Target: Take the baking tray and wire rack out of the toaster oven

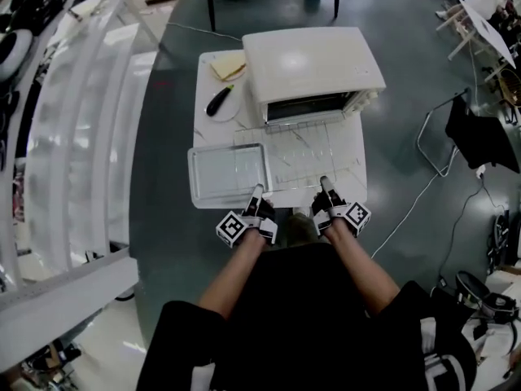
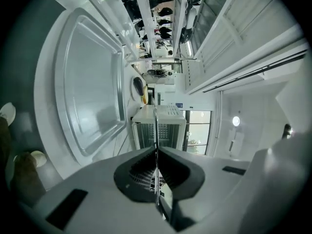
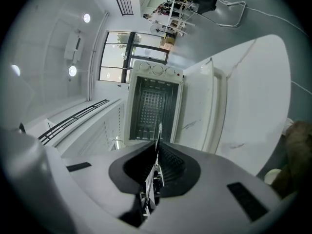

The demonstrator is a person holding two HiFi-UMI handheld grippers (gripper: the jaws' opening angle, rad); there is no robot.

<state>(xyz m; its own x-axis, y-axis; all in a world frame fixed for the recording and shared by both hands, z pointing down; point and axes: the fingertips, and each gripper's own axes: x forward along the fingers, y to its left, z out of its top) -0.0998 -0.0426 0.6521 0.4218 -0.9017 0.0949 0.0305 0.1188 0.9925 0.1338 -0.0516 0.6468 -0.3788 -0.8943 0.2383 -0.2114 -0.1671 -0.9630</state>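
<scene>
The white toaster oven (image 1: pixel 313 68) stands at the back of the small white table (image 1: pixel 359 187), its door (image 1: pixel 303 125) folded down. The thin wire rack (image 1: pixel 303 158) hangs level in front of it, out of the oven. My left gripper (image 1: pixel 256 192) is shut on the rack's near left edge and my right gripper (image 1: pixel 326 184) on its near right edge. In the left gripper view the rack (image 2: pixel 156 126) shows edge-on as a thin line between the closed jaws, and likewise in the right gripper view (image 3: pixel 159 130). The silver baking tray (image 1: pixel 229 173) lies flat at the table's left front, also seen in the left gripper view (image 2: pixel 92 89).
A black-handled tool (image 1: pixel 218 100) and a yellow pad (image 1: pixel 229 65) lie on the table left of the oven. A white cable (image 1: pixel 423 192) runs across the floor at the right, near a black chair (image 1: pixel 480 137). White railings (image 1: pixel 73 137) run along the left.
</scene>
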